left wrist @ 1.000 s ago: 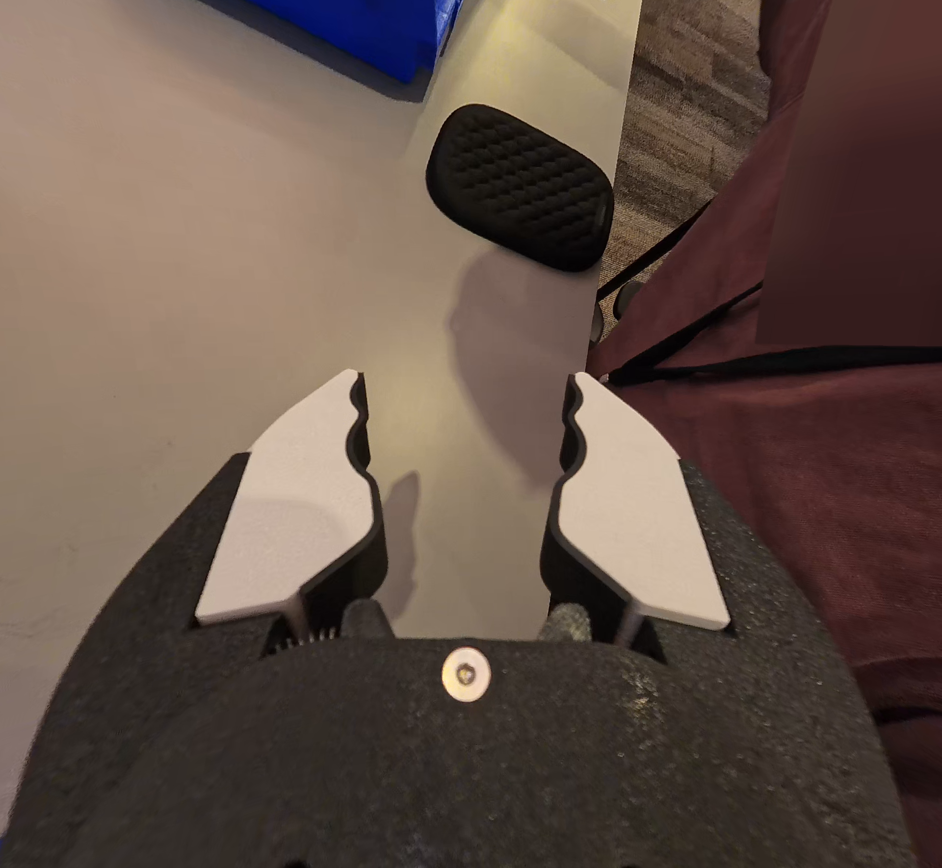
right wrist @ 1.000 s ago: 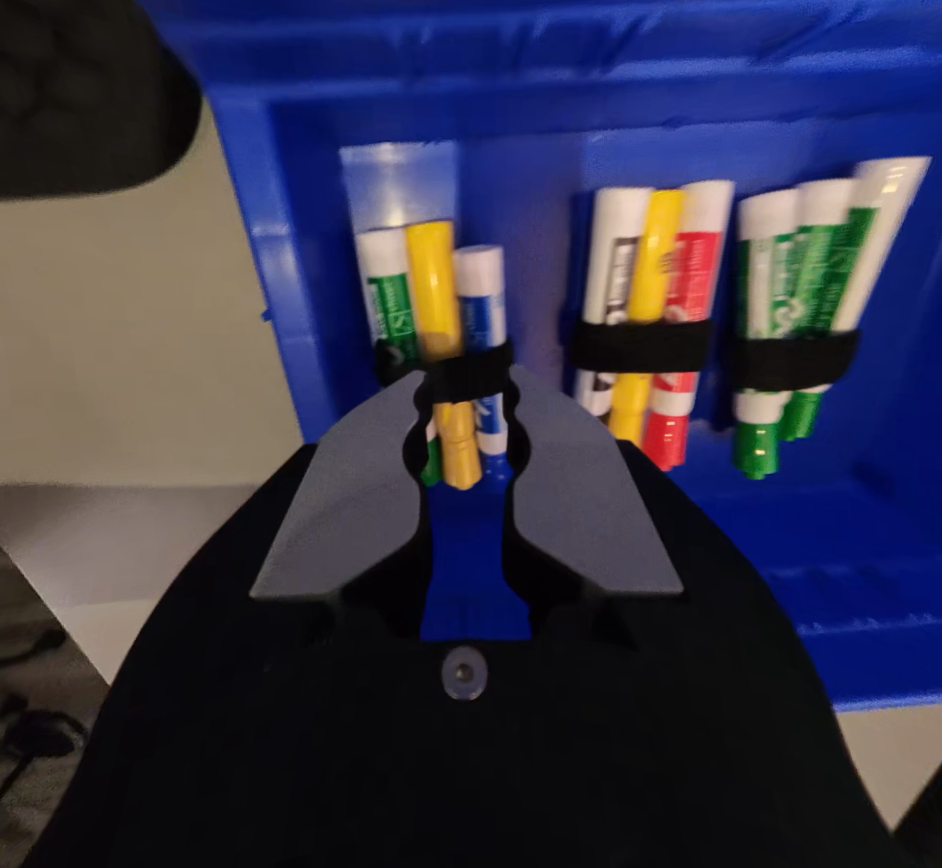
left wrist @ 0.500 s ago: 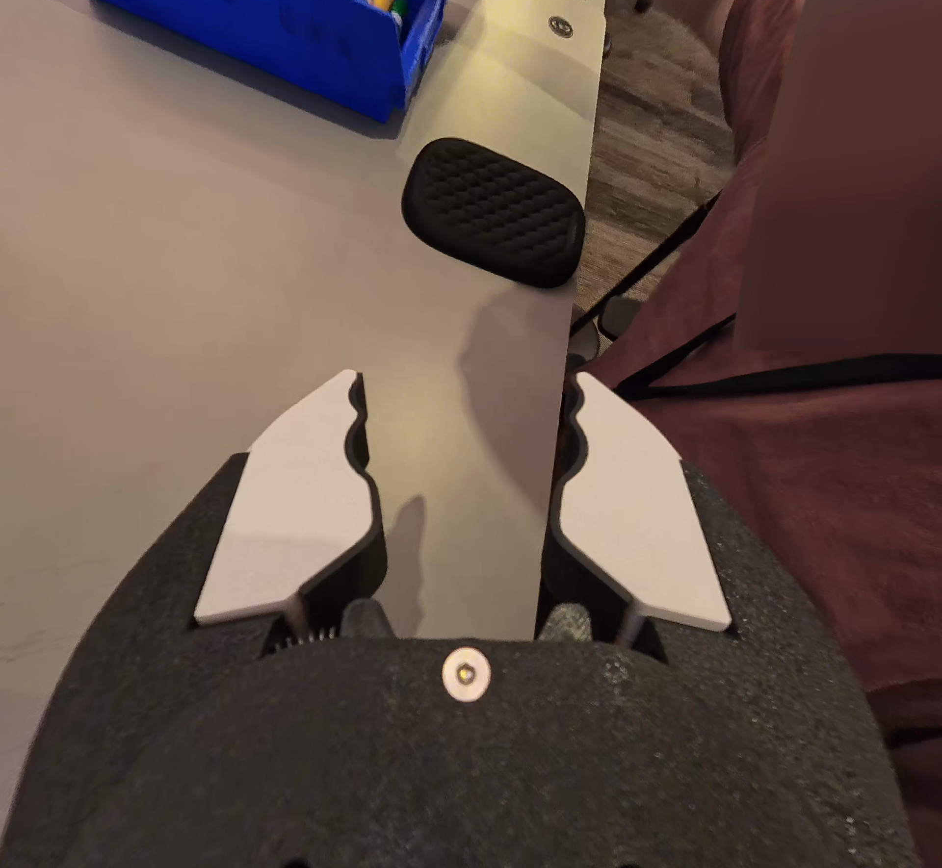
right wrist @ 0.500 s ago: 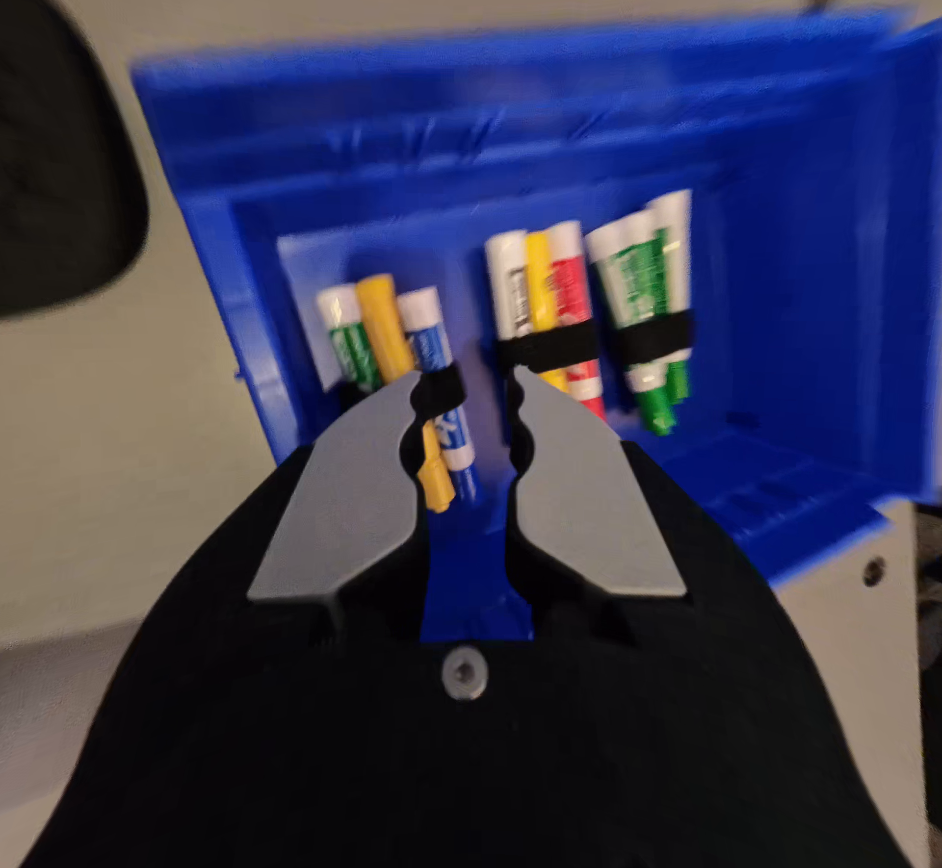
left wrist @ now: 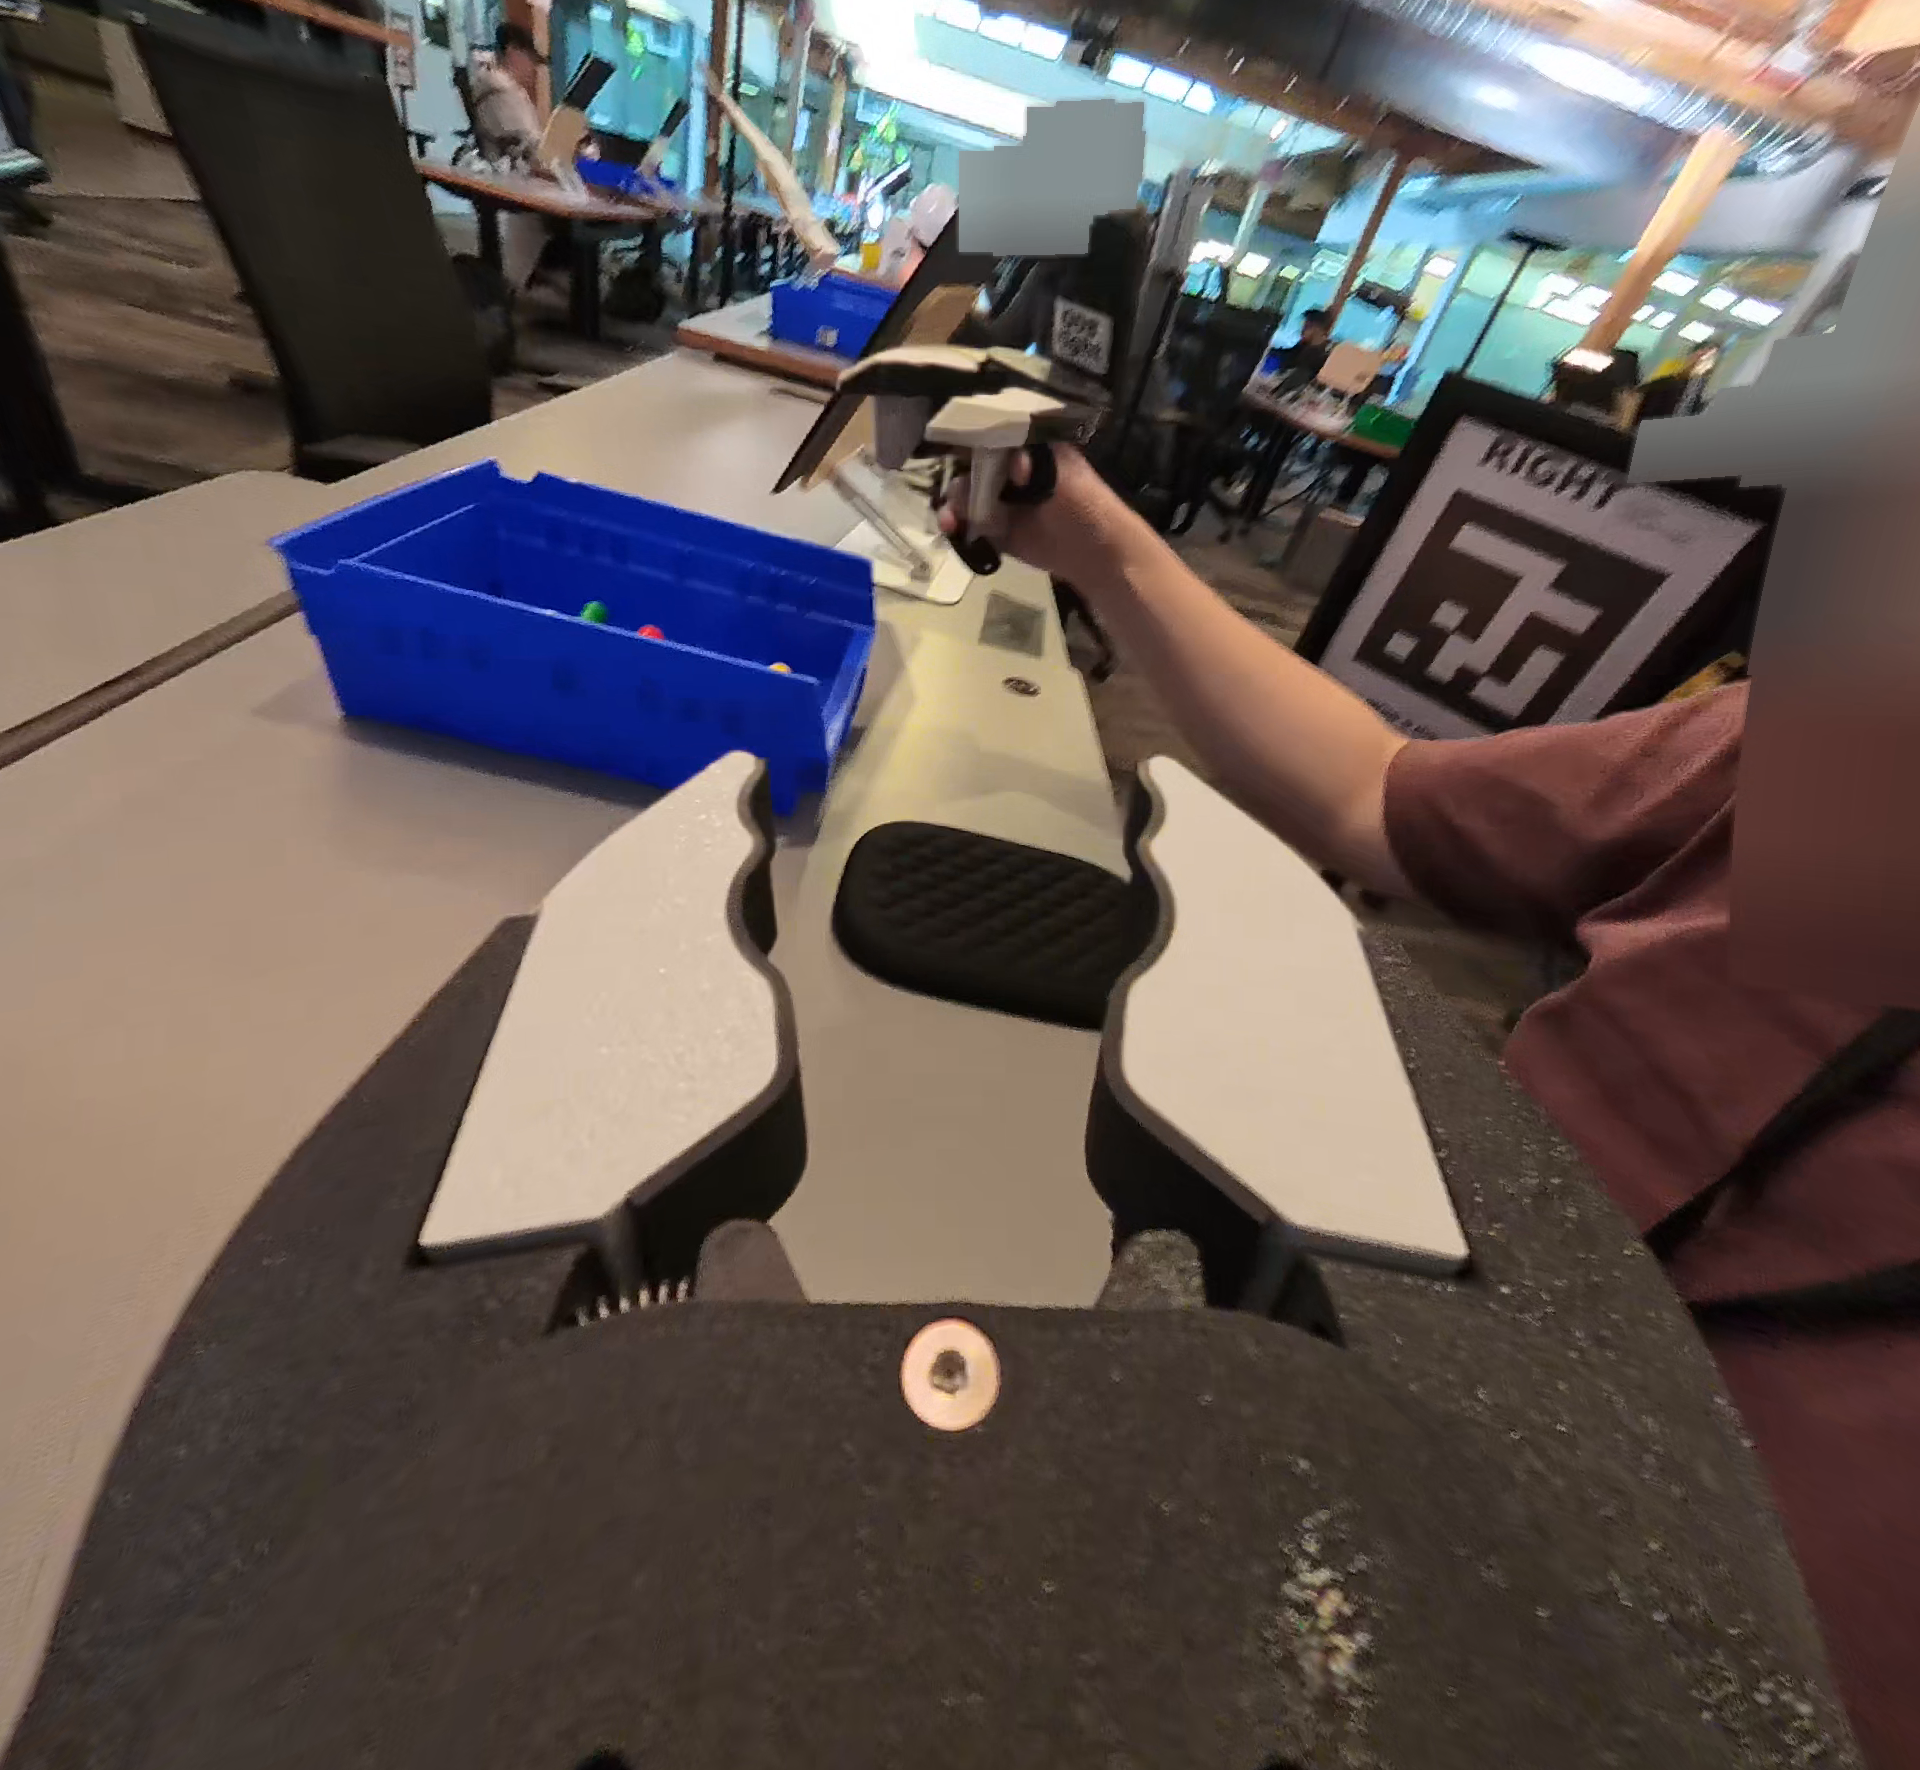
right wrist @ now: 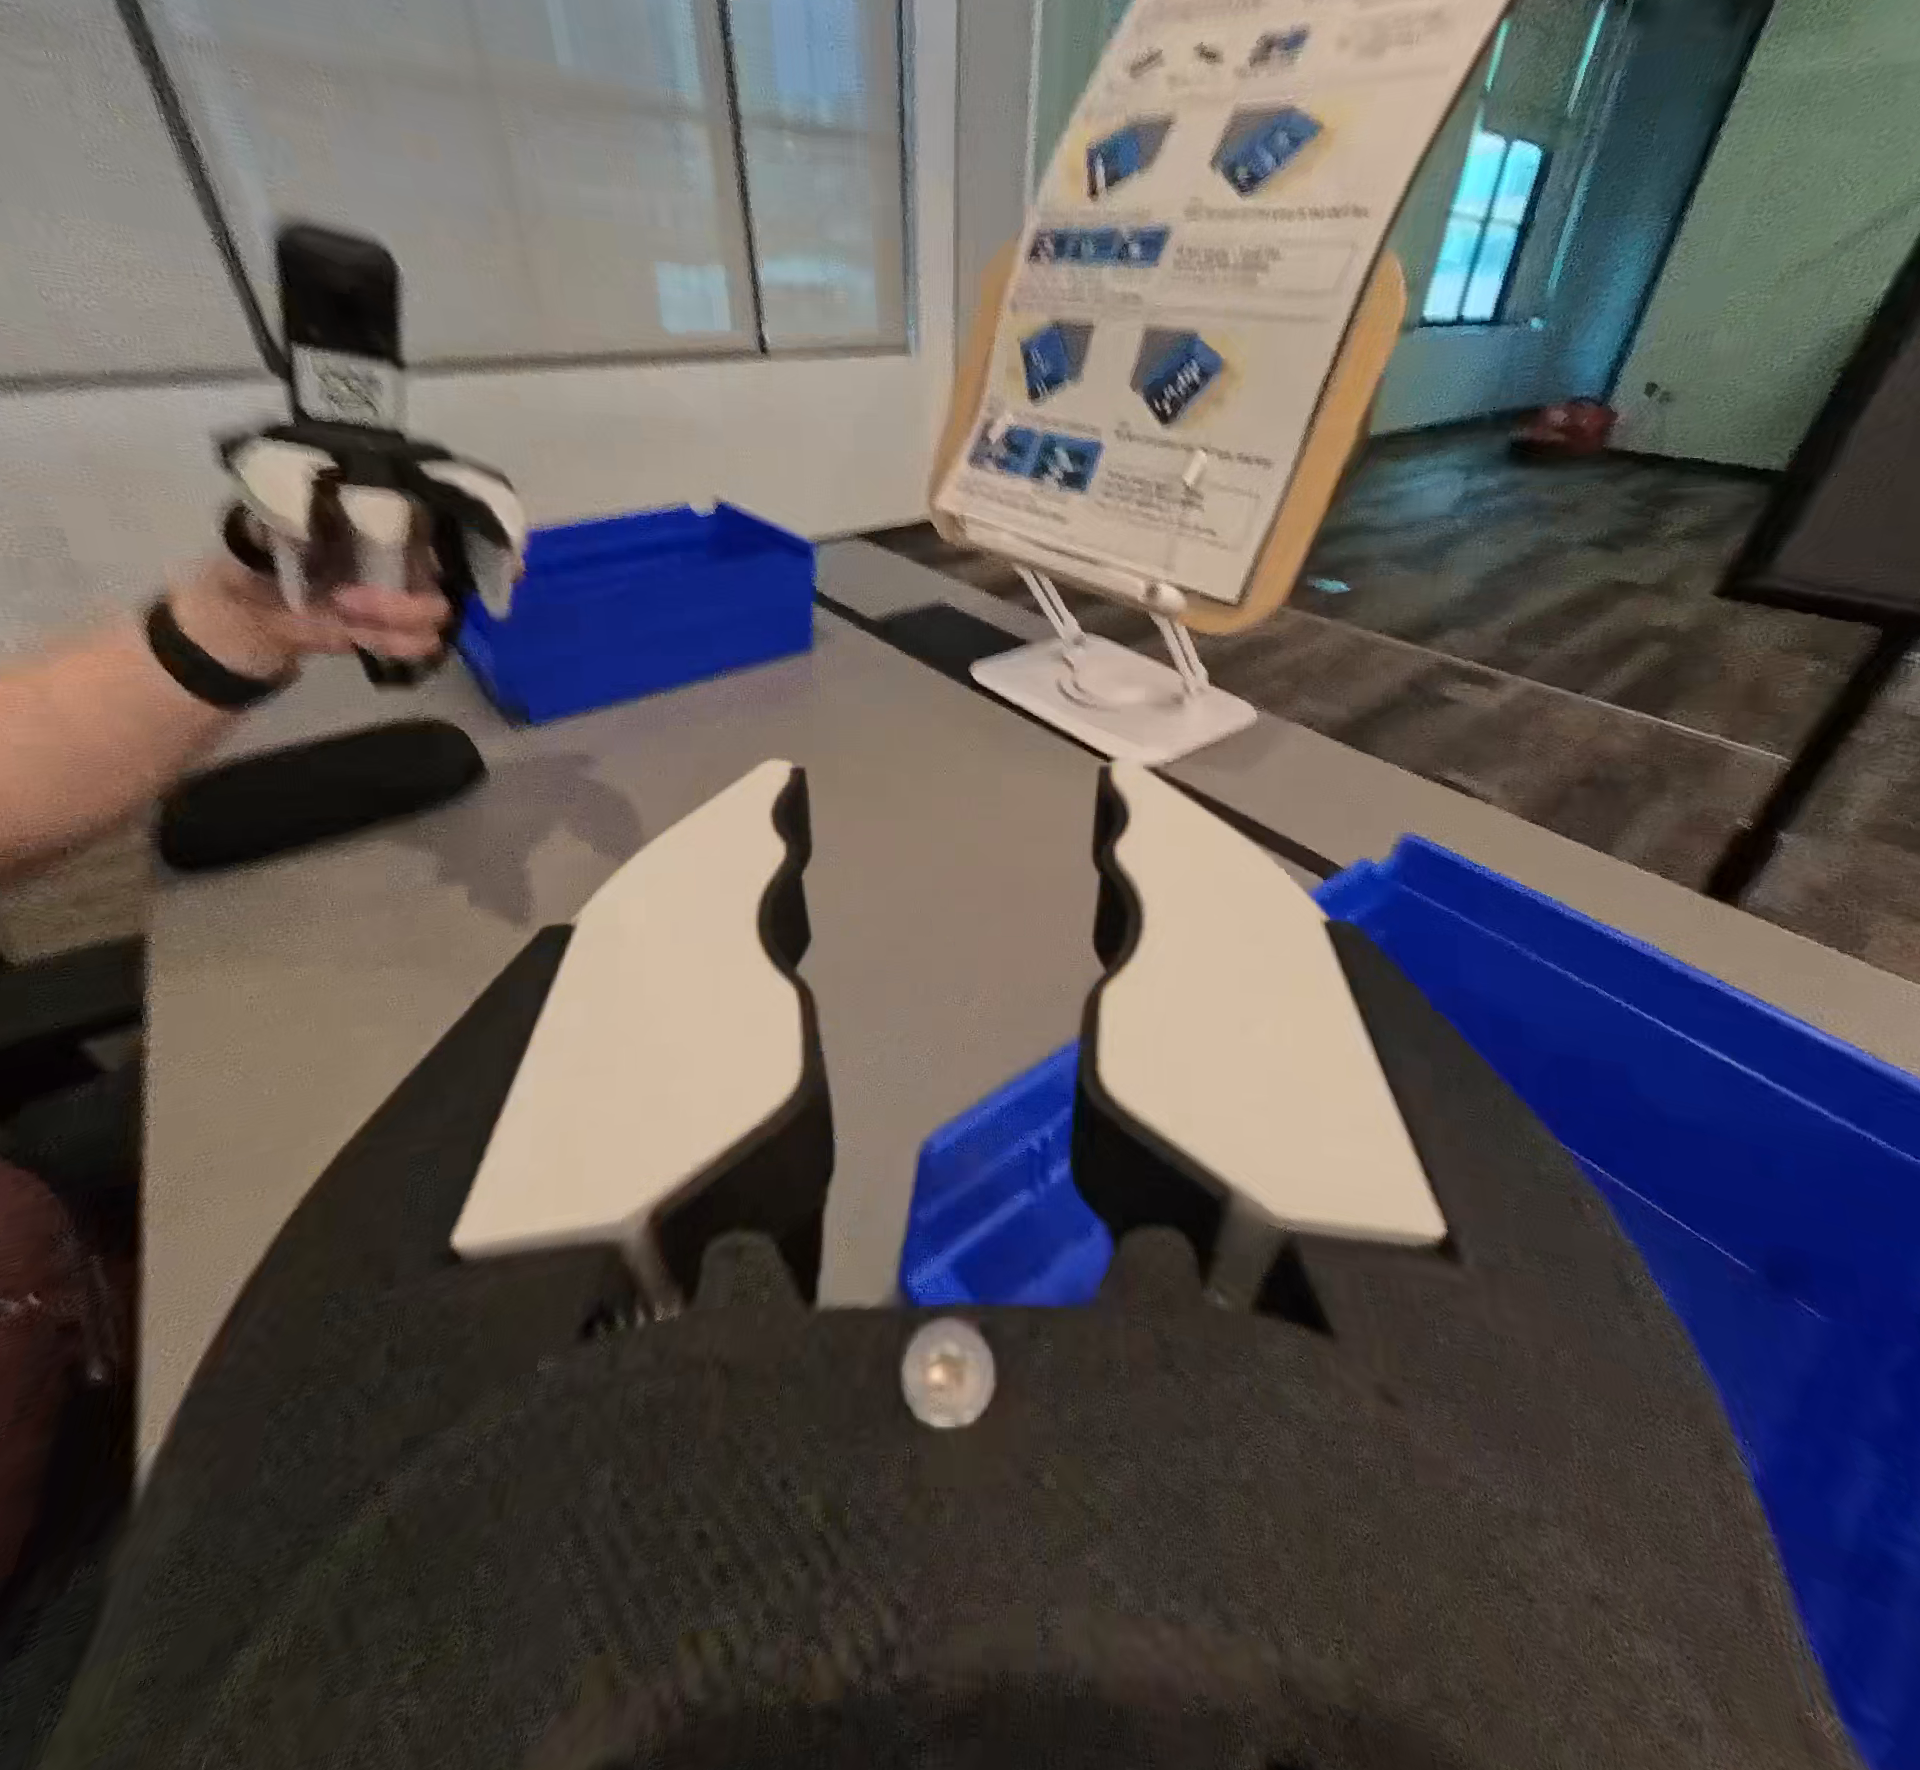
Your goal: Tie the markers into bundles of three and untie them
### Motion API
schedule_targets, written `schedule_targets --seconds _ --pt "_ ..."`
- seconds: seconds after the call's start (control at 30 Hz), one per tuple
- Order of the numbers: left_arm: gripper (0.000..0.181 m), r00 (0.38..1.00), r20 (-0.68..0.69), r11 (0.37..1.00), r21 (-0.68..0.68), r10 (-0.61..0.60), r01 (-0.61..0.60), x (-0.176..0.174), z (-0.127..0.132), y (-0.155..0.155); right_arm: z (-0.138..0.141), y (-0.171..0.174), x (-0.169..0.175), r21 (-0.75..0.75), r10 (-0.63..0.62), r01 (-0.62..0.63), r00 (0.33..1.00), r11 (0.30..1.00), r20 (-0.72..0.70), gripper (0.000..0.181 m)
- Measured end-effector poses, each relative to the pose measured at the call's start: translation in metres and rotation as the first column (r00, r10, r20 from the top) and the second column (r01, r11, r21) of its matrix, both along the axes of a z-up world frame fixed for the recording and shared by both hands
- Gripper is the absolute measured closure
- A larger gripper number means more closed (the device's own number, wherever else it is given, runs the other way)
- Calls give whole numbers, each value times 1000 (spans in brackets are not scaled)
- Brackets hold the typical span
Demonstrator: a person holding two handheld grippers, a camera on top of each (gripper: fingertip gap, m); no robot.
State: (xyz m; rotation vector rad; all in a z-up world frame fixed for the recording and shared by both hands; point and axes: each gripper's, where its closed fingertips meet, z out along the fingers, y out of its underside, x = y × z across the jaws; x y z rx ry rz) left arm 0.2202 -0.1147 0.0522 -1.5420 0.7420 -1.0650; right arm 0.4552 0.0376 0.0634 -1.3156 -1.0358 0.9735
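In the left wrist view, a blue bin [left wrist: 582, 671] stands on the grey table [left wrist: 208, 889]. Only green [left wrist: 593, 612], red [left wrist: 650, 631] and yellow [left wrist: 779, 668] marker caps show above its wall. My left gripper [left wrist: 951, 785] is open and empty, held above the table short of the bin. My right gripper [right wrist: 951, 785] is open and empty, held above the table beside the same bin's wall [right wrist: 1662, 1097]. The bin's inside is hidden there. Each gripper also shows in the other's view, the right one [left wrist: 935, 411] above the bin's far end and the left one [right wrist: 364, 515] blurred at the left.
A black textured pad [left wrist: 987, 931] lies by the table's right edge, seen also in the right wrist view [right wrist: 312, 790]. A sheet on a white stand [right wrist: 1195, 266] stands at the back. A second blue bin [right wrist: 644, 608] sits beyond the left gripper. The person's arm [left wrist: 1247, 712] reaches over the table edge.
My right gripper has come up out of the bin, opened wider and left the strapped bundles inside. Both grippers have tilted up from looking down to looking across the table.
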Motion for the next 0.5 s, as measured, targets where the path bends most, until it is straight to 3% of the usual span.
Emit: schedule_targets --seconds 0.07,0.13,0.2,0.27,0.33,0.43,0.5 --pt "118 999 42 1000 -4 -30 30 5 0 -6 23 -11 2 -8 100 -102 986 995 -134 153" --pt "119 999 22 999 -1 -36 36 6 -5 -11 35 -18 4 11 189 -190 962 982 -199 155" --pt "121 999 -40 1000 19 -22 23 4 -11 -13 28 -5 5 -18 181 -186 971 982 -158 180" --pt "124 995 -102 999 35 5 -2 -2 -17 -13 -3 25 6 -63 48 -45 998 997 35 180" --pt "128 991 -136 1000 23 4 -1 -7 -20 -15 -47 43 12 -30 -46 57 955 998 295 180" --pt "134 986 -166 1000 13 11 -9 -18 -20 -17 -112 52 32 -48 -52 105 779 993 625 180" --pt "142 979 -200 1000 13 30 -28 -25 -22 -15 -146 53 48 -79 -7 105 646 991 763 180"
